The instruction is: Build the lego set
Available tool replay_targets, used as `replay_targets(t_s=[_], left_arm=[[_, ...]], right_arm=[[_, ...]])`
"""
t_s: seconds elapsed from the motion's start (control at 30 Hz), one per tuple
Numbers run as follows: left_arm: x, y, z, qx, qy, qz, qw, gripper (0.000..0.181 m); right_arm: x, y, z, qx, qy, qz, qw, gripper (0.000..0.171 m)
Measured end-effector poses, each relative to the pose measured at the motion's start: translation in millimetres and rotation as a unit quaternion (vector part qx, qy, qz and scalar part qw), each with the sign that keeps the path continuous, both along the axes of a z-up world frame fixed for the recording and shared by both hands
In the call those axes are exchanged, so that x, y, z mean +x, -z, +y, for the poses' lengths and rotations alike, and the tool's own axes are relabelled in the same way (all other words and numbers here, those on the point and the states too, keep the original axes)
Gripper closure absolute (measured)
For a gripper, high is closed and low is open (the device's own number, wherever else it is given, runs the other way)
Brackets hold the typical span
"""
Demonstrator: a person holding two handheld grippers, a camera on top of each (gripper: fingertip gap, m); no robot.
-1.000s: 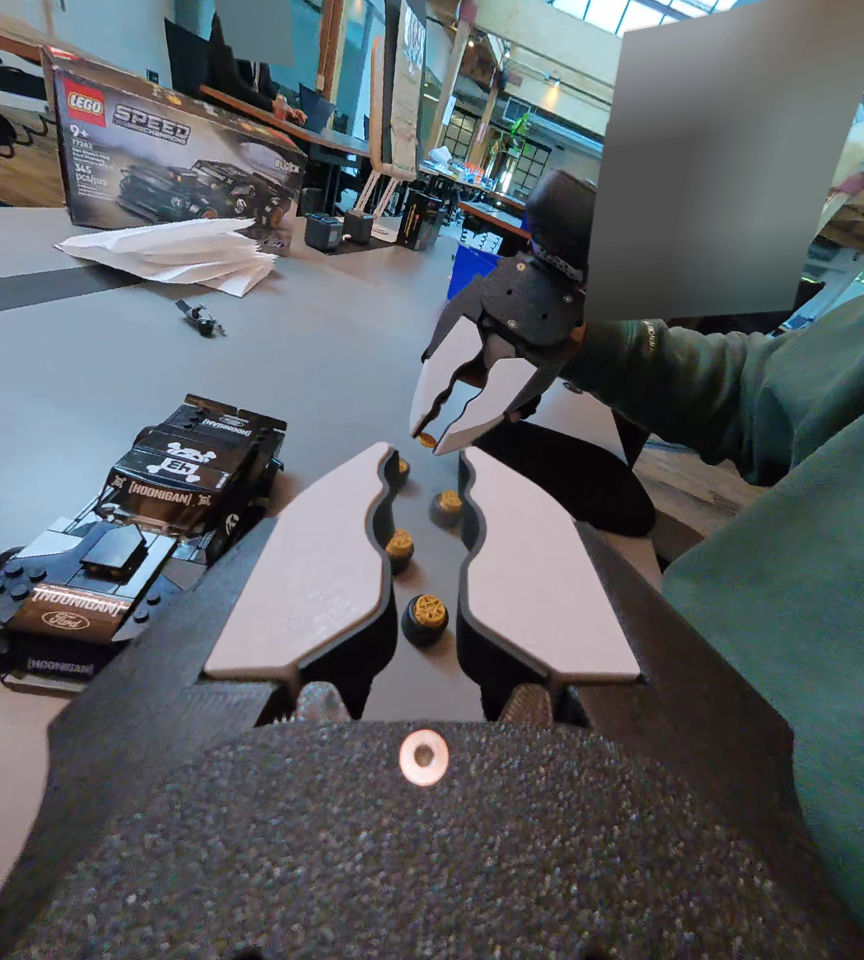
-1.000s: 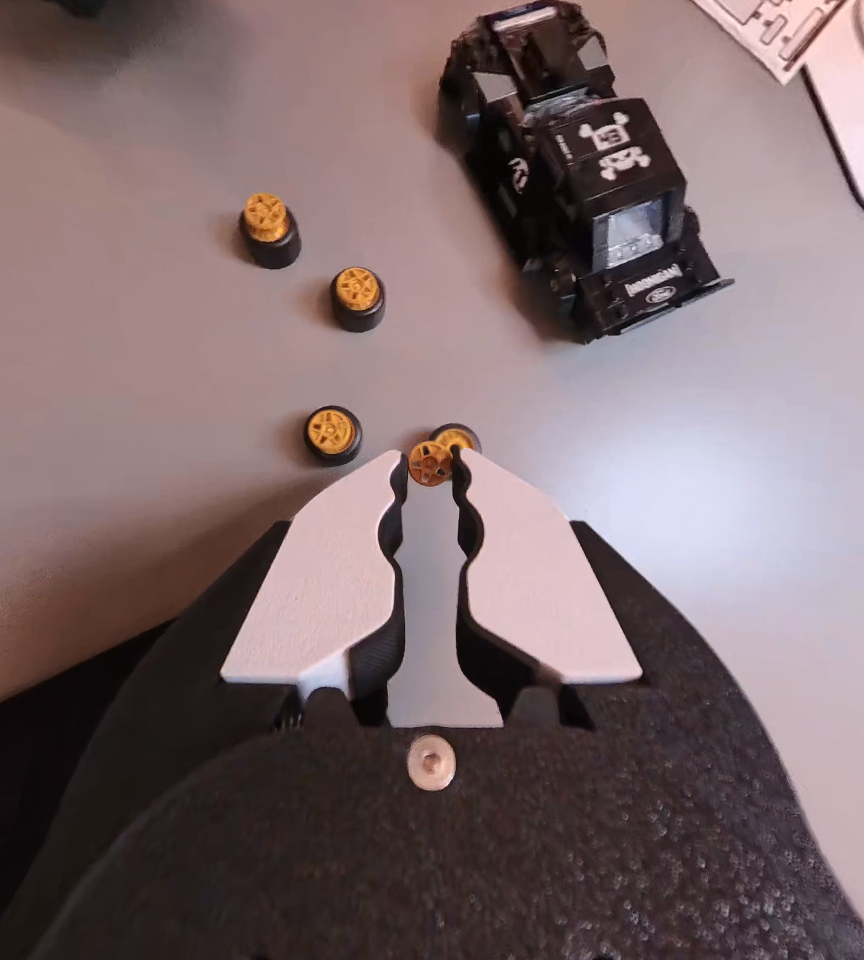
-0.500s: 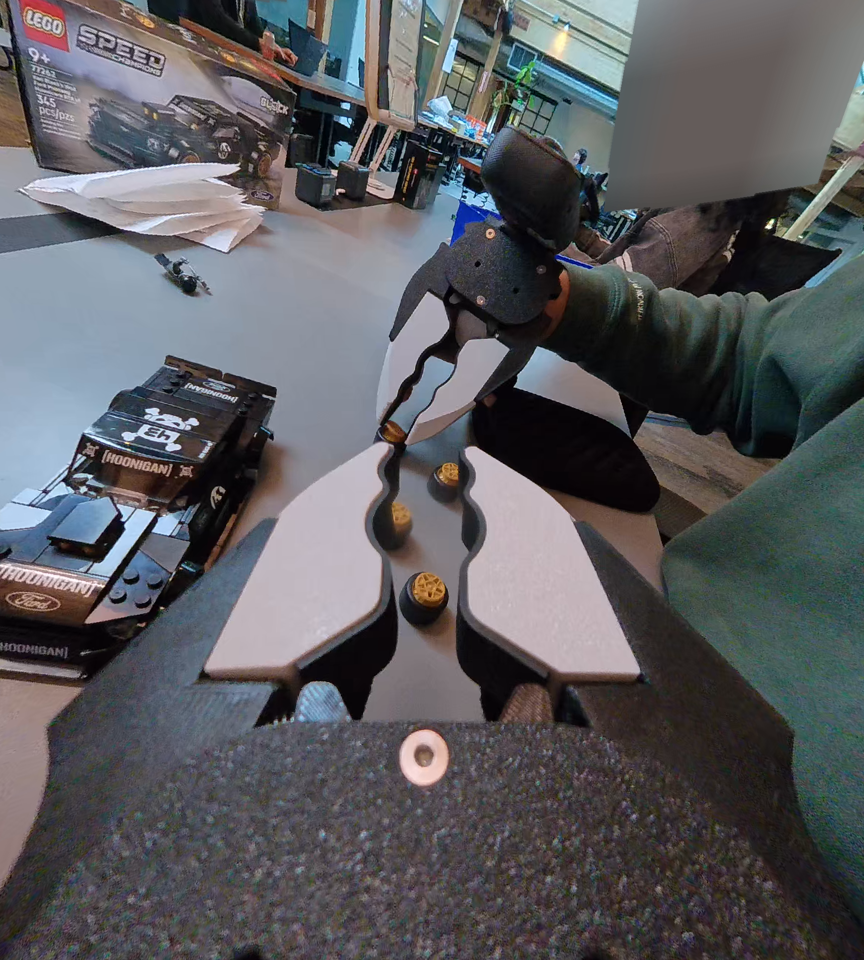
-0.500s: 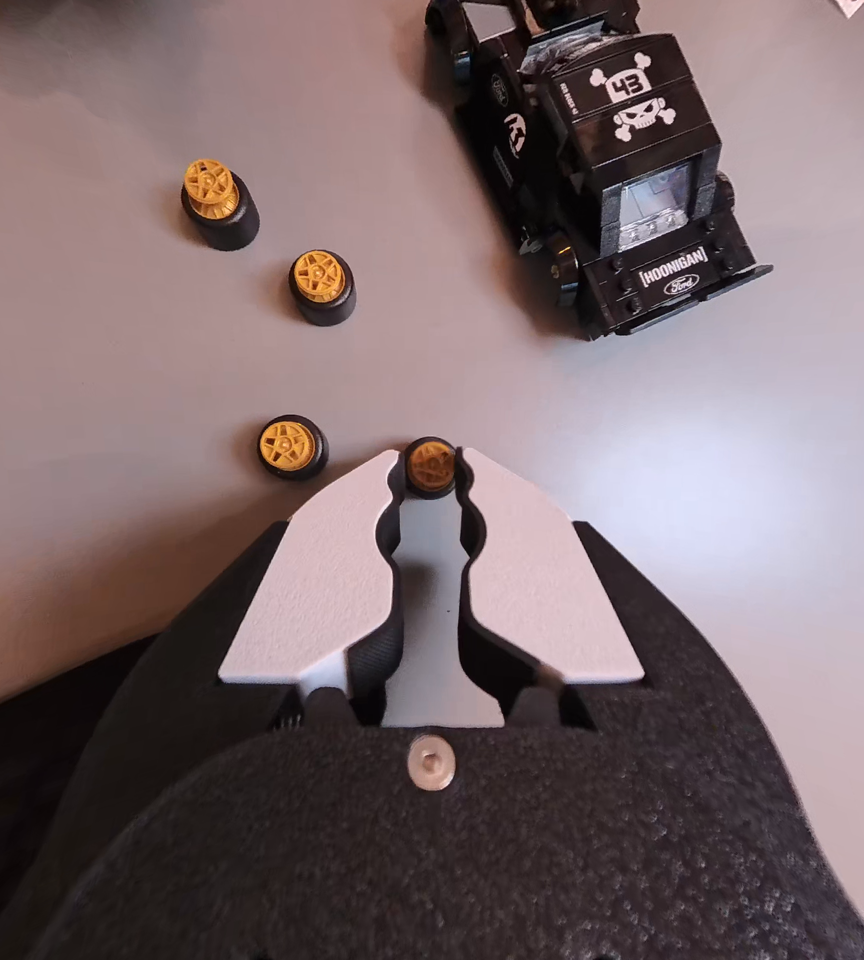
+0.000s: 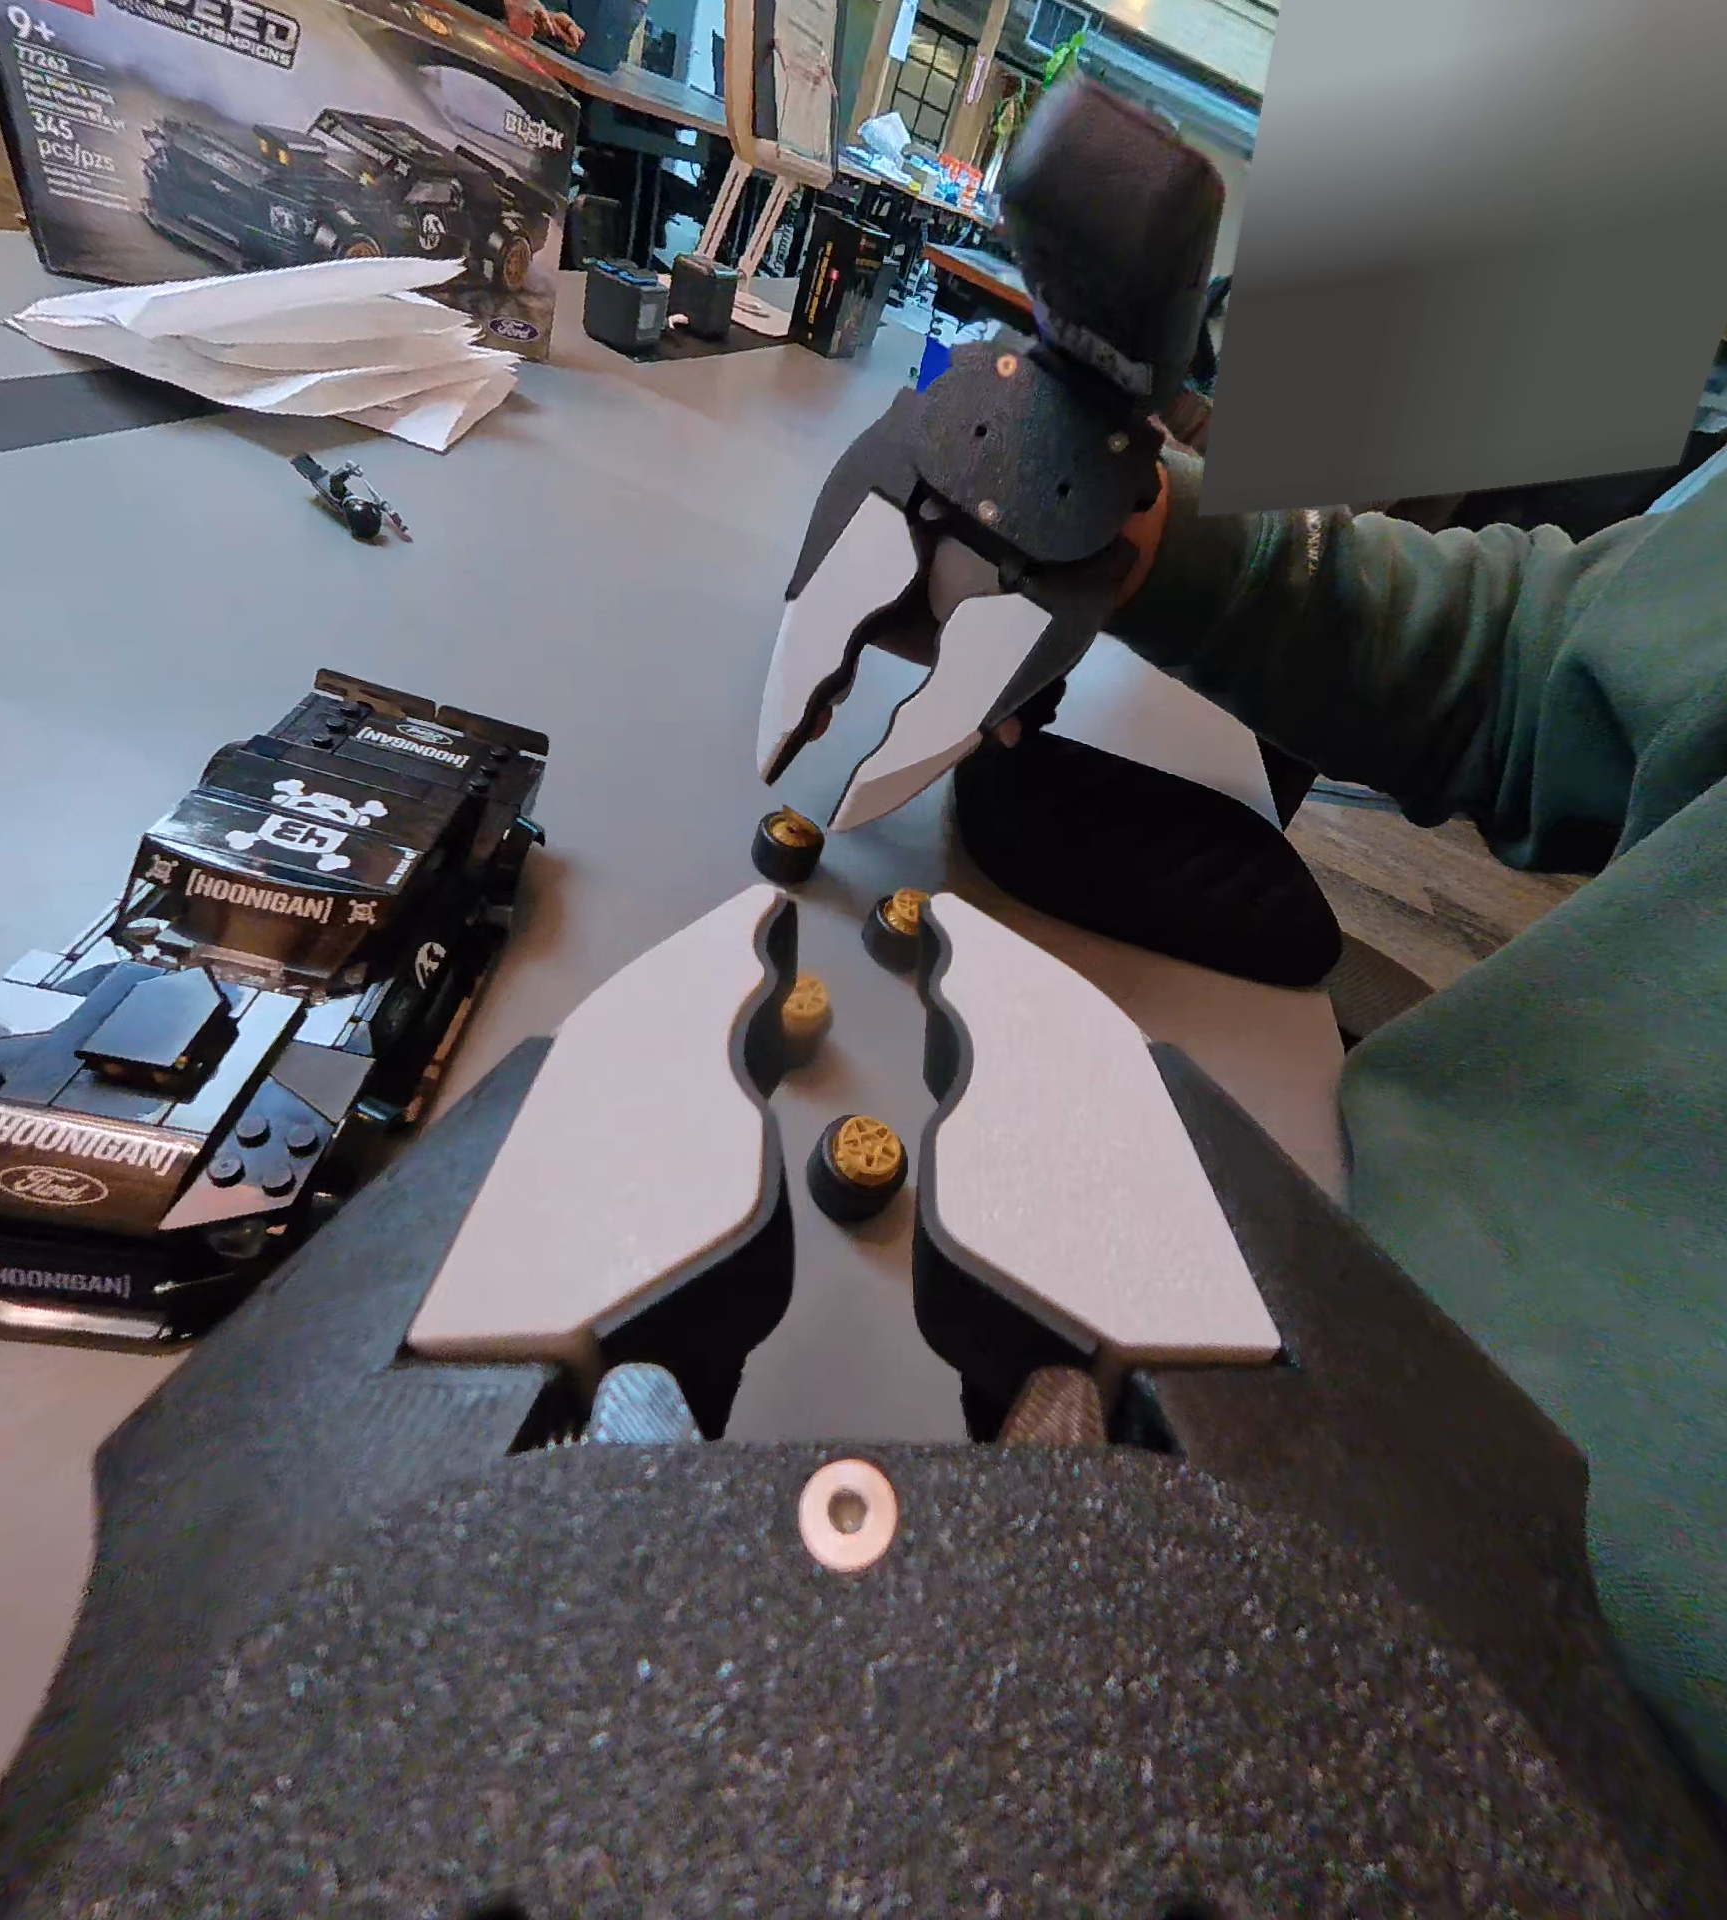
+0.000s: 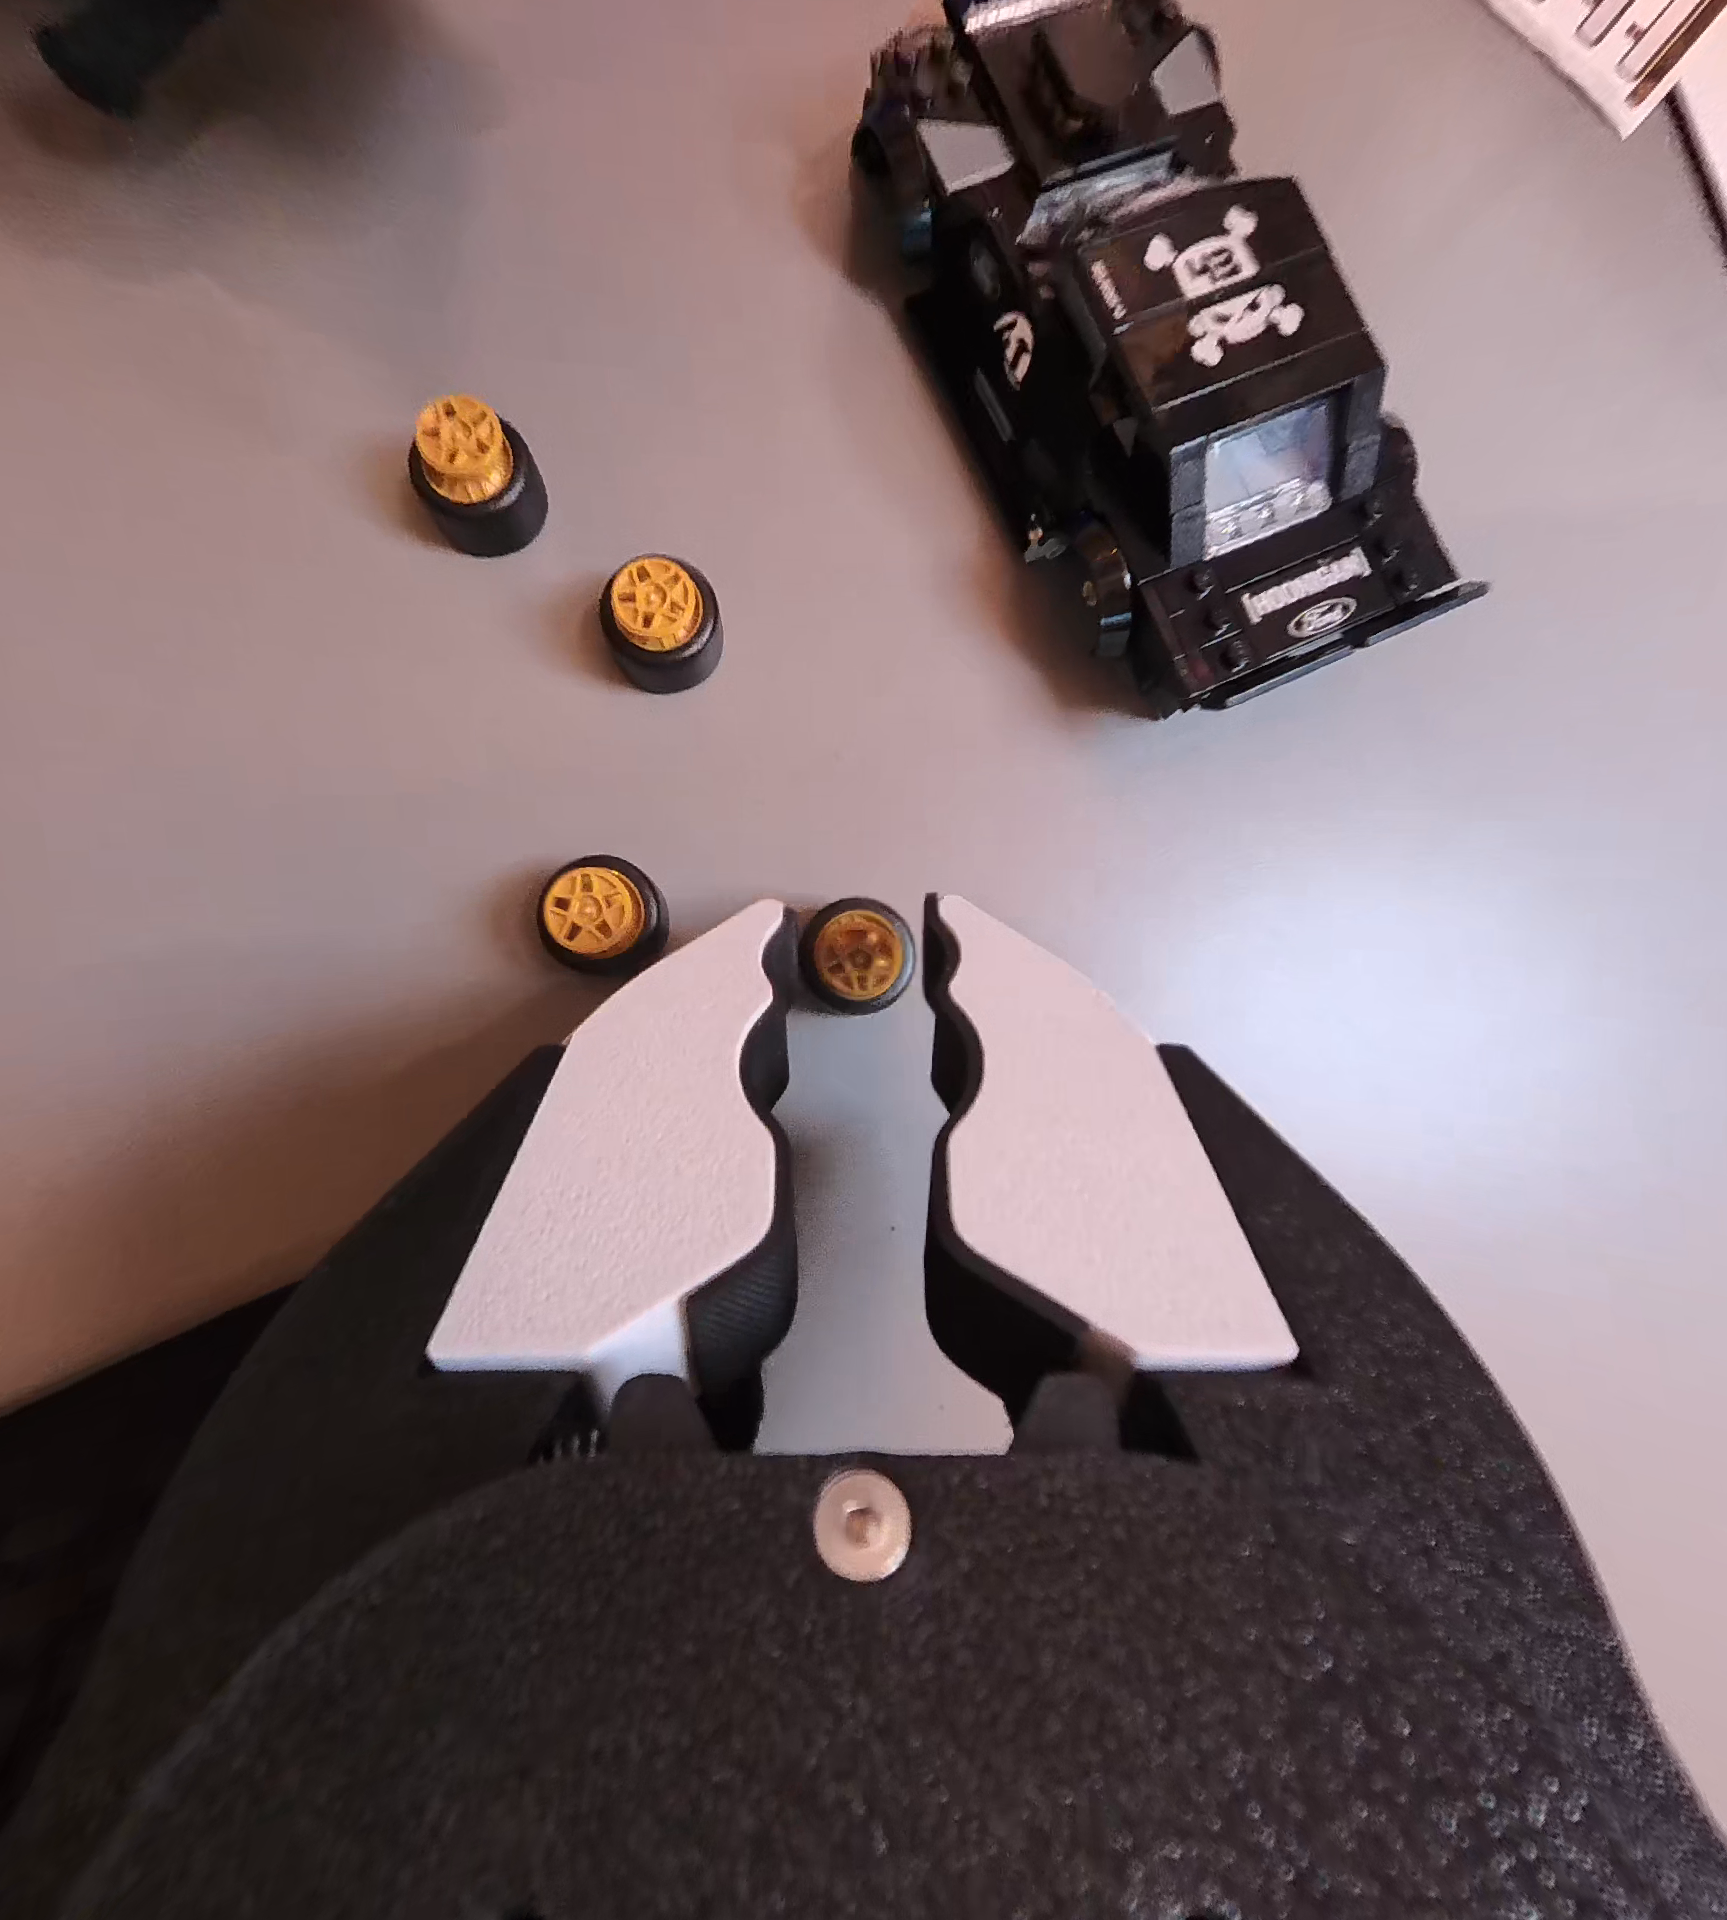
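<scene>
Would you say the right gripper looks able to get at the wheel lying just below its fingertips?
Probably yes. The right gripper is open, and the wheel lies on the bare table between its fingertips. The neighbouring wheel sits clear to one side.

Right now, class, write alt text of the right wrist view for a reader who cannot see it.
The open right gripper hovers over a gold-rimmed black wheel on the grey table, jaws not touching it. Three more wheels lie to its left; the black Lego car, wheelless, sits beyond.

four wheels point(image 6: 660, 621) on table point(image 6: 215, 260), car point(image 6: 1191, 395) right of them
</scene>
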State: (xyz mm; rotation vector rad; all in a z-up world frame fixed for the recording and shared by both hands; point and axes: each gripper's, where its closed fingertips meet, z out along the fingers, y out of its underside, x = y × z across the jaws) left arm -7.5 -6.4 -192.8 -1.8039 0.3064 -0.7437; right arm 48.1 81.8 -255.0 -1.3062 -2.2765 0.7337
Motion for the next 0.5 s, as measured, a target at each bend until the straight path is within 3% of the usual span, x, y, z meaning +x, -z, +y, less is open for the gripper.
replay_targets(t_s=[0.13,0.23,0.33,0.5], left_arm=[[1.8,13.7,-4.6,-0.026,0.021,0.051,0.998,0.156],[7.0,37.2,-16.7,-0.066,0.068,0.125,0.988,0.149],[9.4,62.9,-25.0,-0.088,0.098,0.214,0.968,0.143],[15.6,82.5,-25.5,-0.103,0.115,0.268,0.951,0.141]], right_arm=[[-1.8,-32.2,-5.9,-0.014,0.011,0.063,0.998,0.148],[3.8,-54.1,-31.3,-0.045,0.008,0.113,0.992,0.147],[11.4,-54.9,-64.2,-0.079,0.003,0.128,0.989,0.146],[9.8,-37.8,-103.7,-0.077,0.005,0.136,0.988,0.141]])
